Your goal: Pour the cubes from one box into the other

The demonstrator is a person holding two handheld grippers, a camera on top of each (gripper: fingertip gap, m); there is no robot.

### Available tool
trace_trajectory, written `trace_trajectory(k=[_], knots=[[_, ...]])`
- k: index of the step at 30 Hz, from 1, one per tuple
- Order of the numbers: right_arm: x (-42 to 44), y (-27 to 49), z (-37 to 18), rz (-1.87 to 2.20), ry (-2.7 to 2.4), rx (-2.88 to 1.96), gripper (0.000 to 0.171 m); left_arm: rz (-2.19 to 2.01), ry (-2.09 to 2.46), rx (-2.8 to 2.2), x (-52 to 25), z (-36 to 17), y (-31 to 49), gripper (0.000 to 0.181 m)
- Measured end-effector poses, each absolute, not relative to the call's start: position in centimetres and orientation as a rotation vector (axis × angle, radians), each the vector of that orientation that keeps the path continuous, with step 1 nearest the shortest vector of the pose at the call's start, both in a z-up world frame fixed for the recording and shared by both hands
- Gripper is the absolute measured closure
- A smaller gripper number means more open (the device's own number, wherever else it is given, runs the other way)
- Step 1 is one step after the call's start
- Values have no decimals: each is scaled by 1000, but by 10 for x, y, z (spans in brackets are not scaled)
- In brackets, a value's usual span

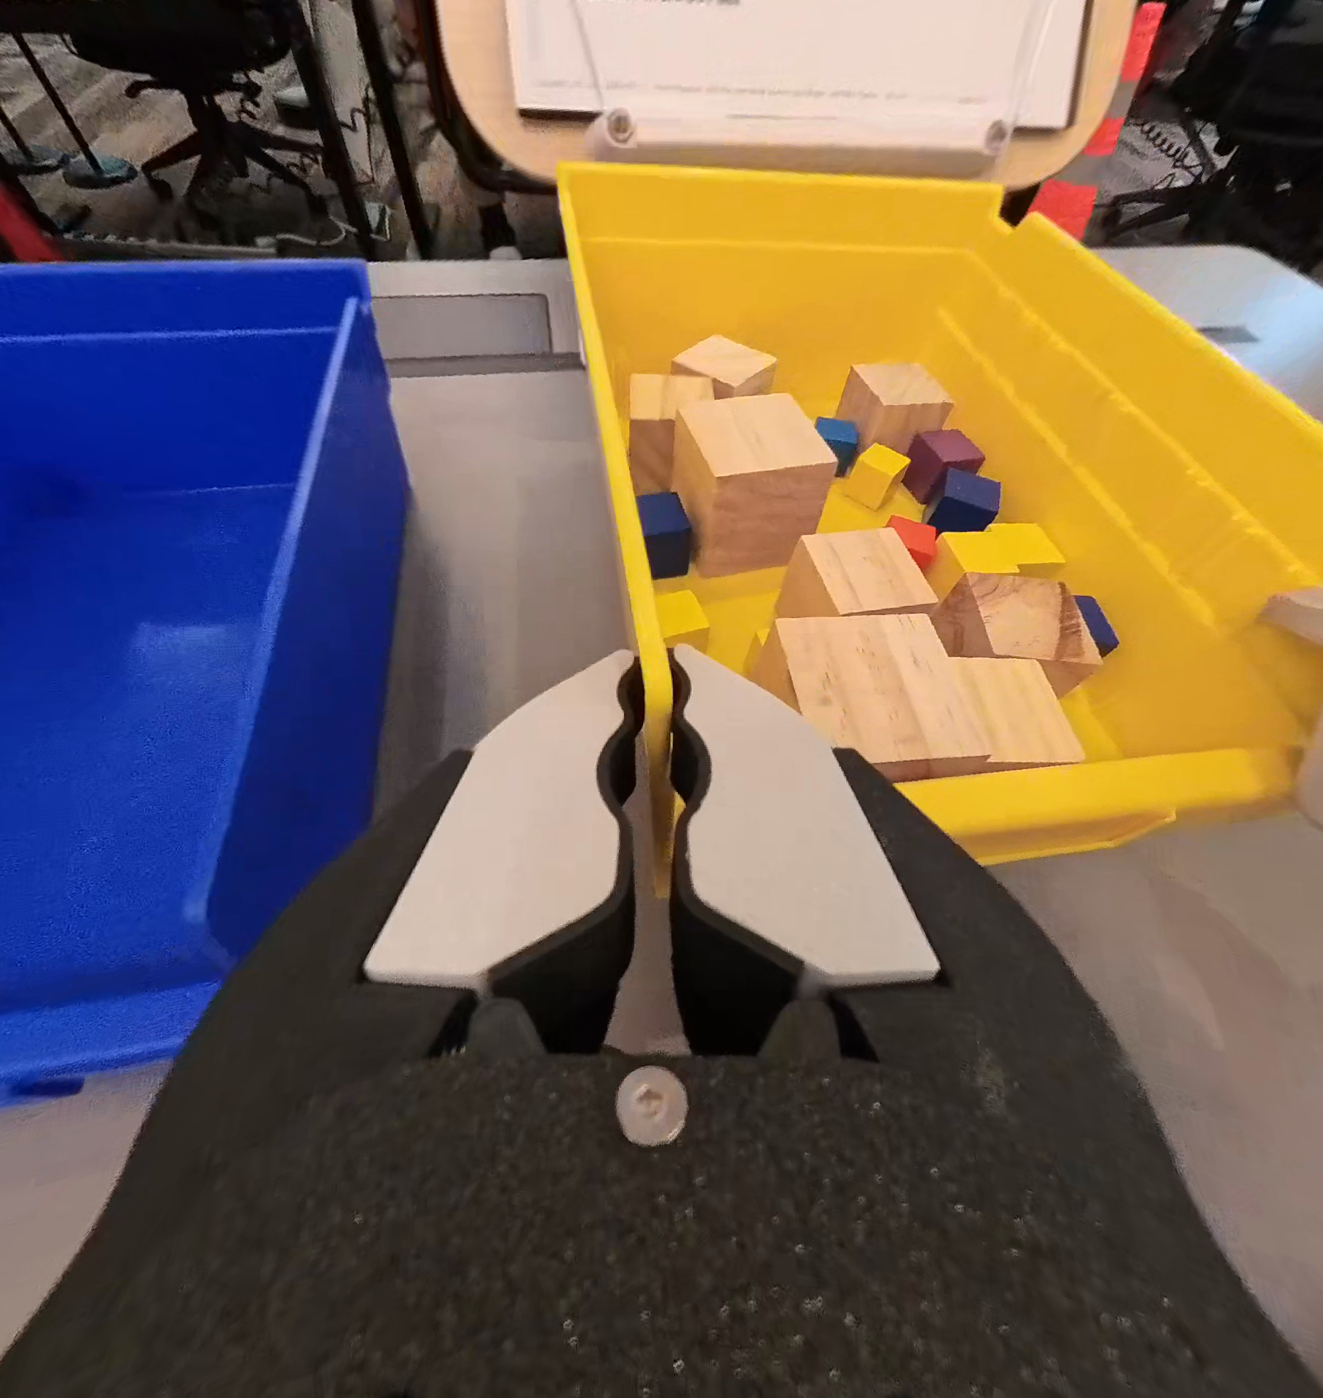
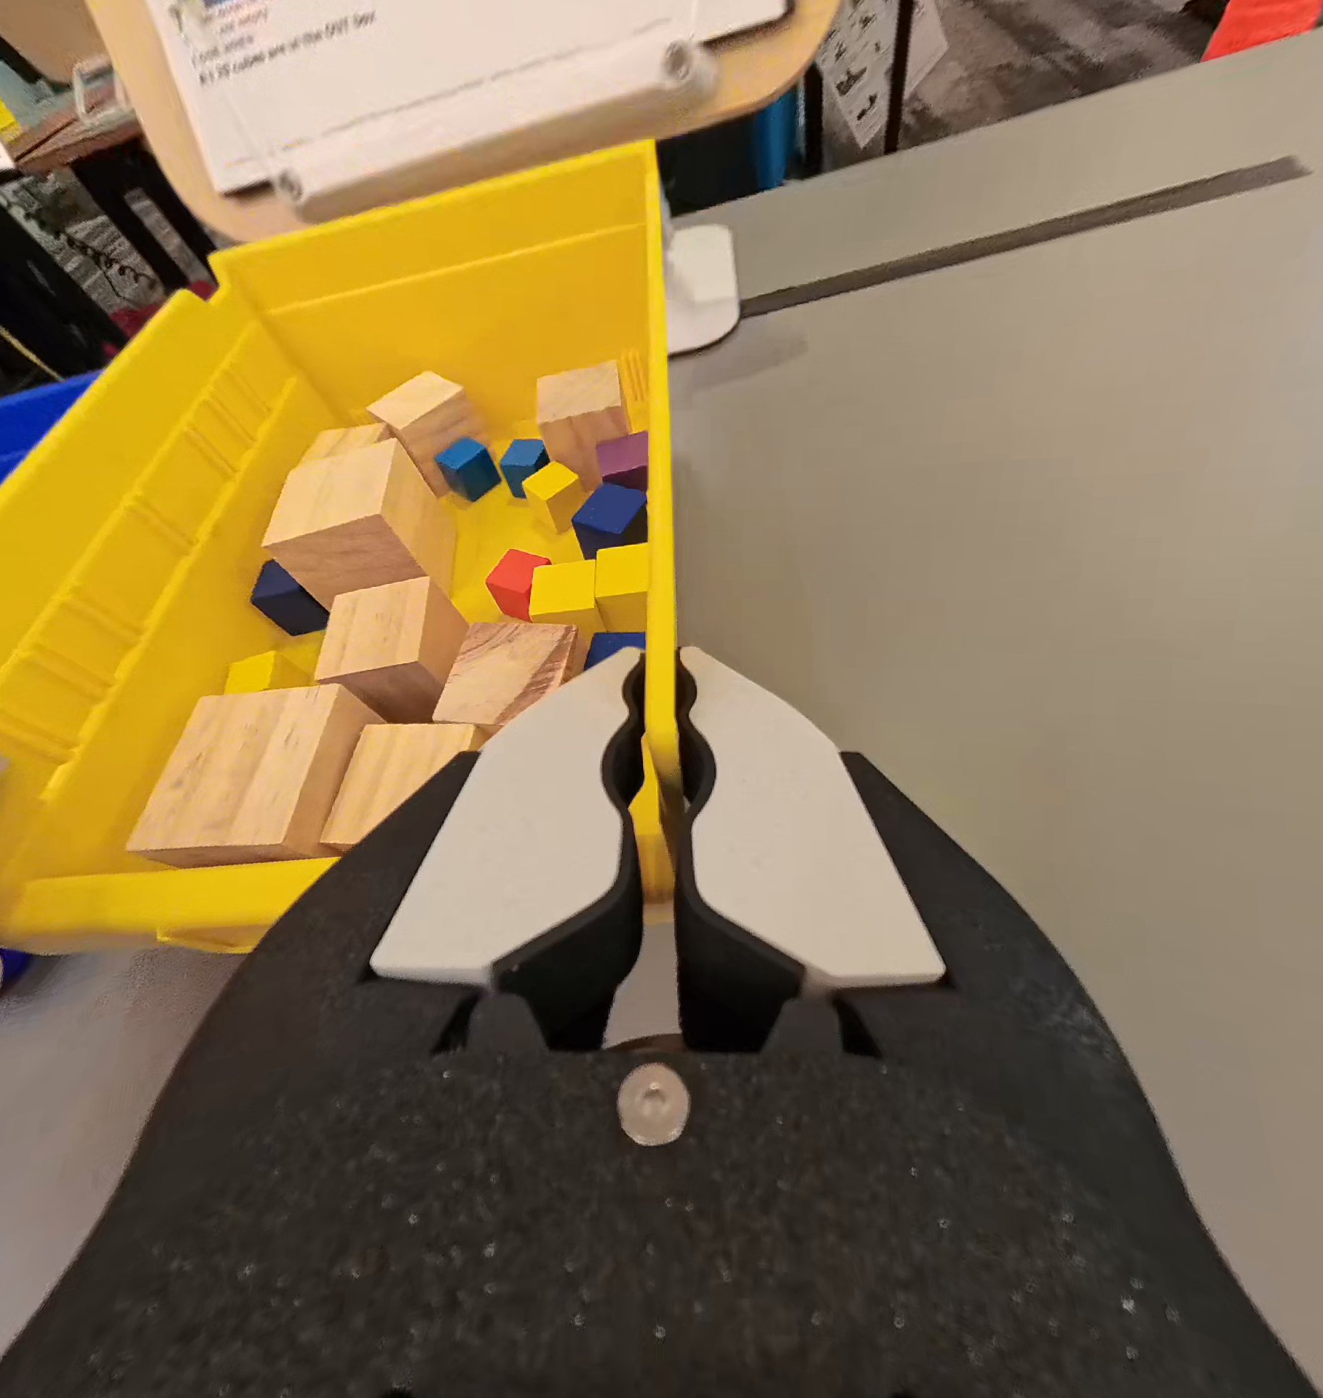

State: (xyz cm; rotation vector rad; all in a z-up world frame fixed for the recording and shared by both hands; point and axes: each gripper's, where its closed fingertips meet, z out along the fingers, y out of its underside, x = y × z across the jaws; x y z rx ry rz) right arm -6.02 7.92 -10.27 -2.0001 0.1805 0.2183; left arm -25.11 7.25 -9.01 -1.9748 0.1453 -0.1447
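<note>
Both wrist cams close, facing fwd; share yellow box (image 1: 832, 280) (image 2: 446, 287).

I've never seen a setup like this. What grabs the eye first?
A bright yellow plastic box full of plain wooden and small painted cubes sits mid-table, with a grey-and-black left gripper and right gripper clamped on opposite side walls. An empty blue plastic box waits left of it.

A wooden sign board (image 1: 756, 147) holding white paper (image 1: 794, 53) stands behind the grey table (image 2: 1021, 529).

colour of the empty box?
Blue box; it shows best in the left wrist view.
</note>
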Motion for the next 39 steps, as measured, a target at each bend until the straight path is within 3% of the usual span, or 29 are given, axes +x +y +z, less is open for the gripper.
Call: trace_trajectory(k=[9, 12, 15, 19, 23, 26, 29, 31, 32, 37, 39], knots=[[-82, 75, -123, 260, 136, -1955, 166, -340, 176, -2005, -271, -116, 60, 169], [-74, 57, -118, 307, 55, -1990, 131, -437, 236, -1959, -278, -89, 31, 124], [-68, 31, -91, 330, -127, -1932, 119, -695, 249, -1840, -294, -51, -20, 115], [-60, 7, -93, -25, -476, -2053, 106, -589, -34, -1783, -413, -45, -40, 118], [-111, -13, -91, 127, -616, -2017, 113, -154, -68, -1912, -525, -85, -14, 116], [-176, -30, -87, 444, -630, -1978, 121, -217, -27, -2017, -532, -106, 23, 97], [-235, -49, -87, 640, -671, -1915, 141, -270, -70, -1981, -530, -110, 62, 124], [-271, -61, -84, 794, -673, -1845, 148, -319, -184, -2009, -536, -121, 73, 165], [-285, -65, -88, 837, -680, -1858, 147, -323, -202, -2012, -537, -123, 72, 174], [-313, -40, -127, 518, -692, -2019, 115, -160, -168, -2055, -538, -123, 31, 176], [-329, -37, -127, 508, -671, -2009, 114, -109, -212, -2046, -540, -123, 5, 176]])
